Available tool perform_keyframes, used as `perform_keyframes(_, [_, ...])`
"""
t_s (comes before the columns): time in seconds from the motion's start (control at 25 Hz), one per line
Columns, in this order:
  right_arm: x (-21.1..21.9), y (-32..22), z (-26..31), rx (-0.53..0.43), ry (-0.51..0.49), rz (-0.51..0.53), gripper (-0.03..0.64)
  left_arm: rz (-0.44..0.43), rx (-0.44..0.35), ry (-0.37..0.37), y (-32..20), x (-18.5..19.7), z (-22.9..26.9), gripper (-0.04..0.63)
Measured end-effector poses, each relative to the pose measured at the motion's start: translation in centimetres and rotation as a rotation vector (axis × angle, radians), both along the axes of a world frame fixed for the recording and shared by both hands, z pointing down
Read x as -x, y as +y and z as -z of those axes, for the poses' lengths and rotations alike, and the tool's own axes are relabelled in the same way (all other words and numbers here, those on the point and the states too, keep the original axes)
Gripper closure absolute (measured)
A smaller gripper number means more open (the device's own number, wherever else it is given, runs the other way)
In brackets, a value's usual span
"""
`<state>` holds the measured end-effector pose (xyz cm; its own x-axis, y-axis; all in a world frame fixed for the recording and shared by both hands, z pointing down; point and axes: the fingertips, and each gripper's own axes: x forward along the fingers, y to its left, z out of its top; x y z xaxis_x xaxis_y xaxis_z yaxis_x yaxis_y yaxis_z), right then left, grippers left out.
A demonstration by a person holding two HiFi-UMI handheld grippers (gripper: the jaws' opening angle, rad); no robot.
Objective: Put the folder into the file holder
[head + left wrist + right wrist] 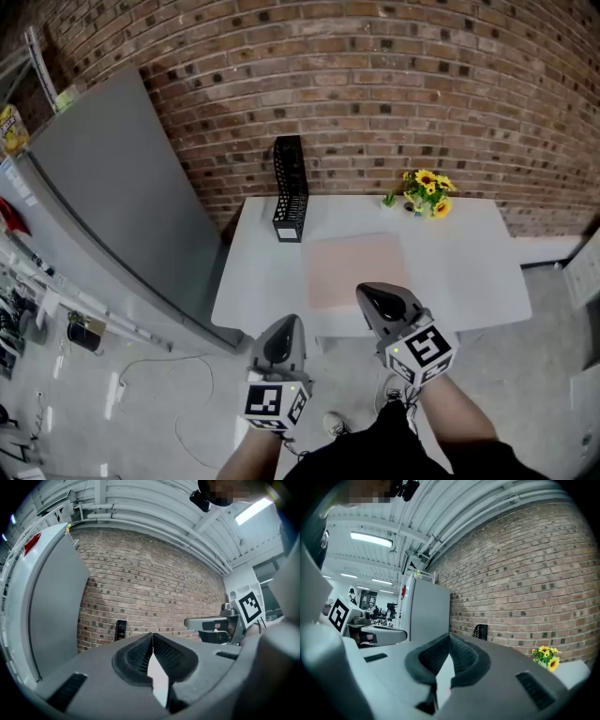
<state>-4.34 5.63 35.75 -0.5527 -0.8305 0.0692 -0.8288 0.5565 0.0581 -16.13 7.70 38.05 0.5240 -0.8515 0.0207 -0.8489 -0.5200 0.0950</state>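
I have my left tool [284,328] and right tool [372,294] both clamped closed, level, short of the pink folder [356,270] lying flat on the worktop [459,267].

A pale pink folder [354,269] lies on the white table [469,267] near a black mesh file holder [291,188].

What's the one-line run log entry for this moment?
folder: flat on table | file holder: upright, table's far-left corner | left hand-held gripper: shut, empty | right hand-held gripper: shut, empty
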Motion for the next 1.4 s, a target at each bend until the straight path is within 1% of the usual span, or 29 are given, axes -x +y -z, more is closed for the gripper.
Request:
perform_keyframes(0.16, [-0.2,-0.2,-0.1,-0.009,-0.004,-0.014,0.612,-0.012,0.013,-0.011,-0.1,-0.3,-0.8,0.588])
perform_keyframes(0.36, [-0.4,-0.5,0.4,-0.041,-0.008,-0.042,0.611,0.006,0.029,-0.016,-0.2,0.4,-1.4,0.584])
perform_keyframes(0.4, [-0.4,-0.5,0.4,-0.041,-0.012,-0.041,0.602,0.006,0.029,-0.016,-0.2,0.6,-1.4,0.571])
perform_keyframes(0.44, [-0.3,-0.6,0.4,-0.039,-0.016,-0.039,0.529,0.007,0.032,-0.014,-0.2,0.7,-1.4,0.538])
perform_keyframes(0.48, [-0.3,-0.6,0.4,-0.037,-0.020,-0.036,0.498,0.008,0.035,-0.011,-0.2,0.8,-1.5,0.511])
perform_keyframes(0.56, [-0.2,-0.7,0.3,-0.037,-0.022,-0.031,0.491,0.011,0.035,-0.007,-0.3,0.9,-1.6,0.485])
perform_keyframes(0.68, [0.2,-1.1,0.3,-0.038,-0.018,-0.017,0.455,0.012,0.038,-0.014,-0.3,1.2,-1.7,0.405])
perform_keyframes(0.8, [0.9,-1.5,0.3,-0.035,-0.009,0.010,0.407,0.018,0.047,-0.021,-0.4,1.5,-1.9,0.372])
perform_keyframes(0.88, [1.1,-2.0,0.2,-0.035,-0.002,0.025,0.381,0.027,0.053,-0.021,-0.7,1.7,-2.2,0.360])
perform_keyframes(1.08, [1.1,-3.6,-0.1,-0.027,0.016,0.064,0.340,0.054,0.074,-0.015,-1.7,1.6,-2.7,0.344])
perform_keyframes(1.28, [0.5,-5.9,-0.3,-0.018,0.030,0.119,0.327,0.095,0.097,-0.007,-3.5,0.7,-3.3,0.339])
perform_keyframes(1.4, [0.0,-7.8,-0.6,-0.005,0.034,0.163,0.322,0.134,0.105,-0.001,-4.9,0.0,-3.4,0.338])
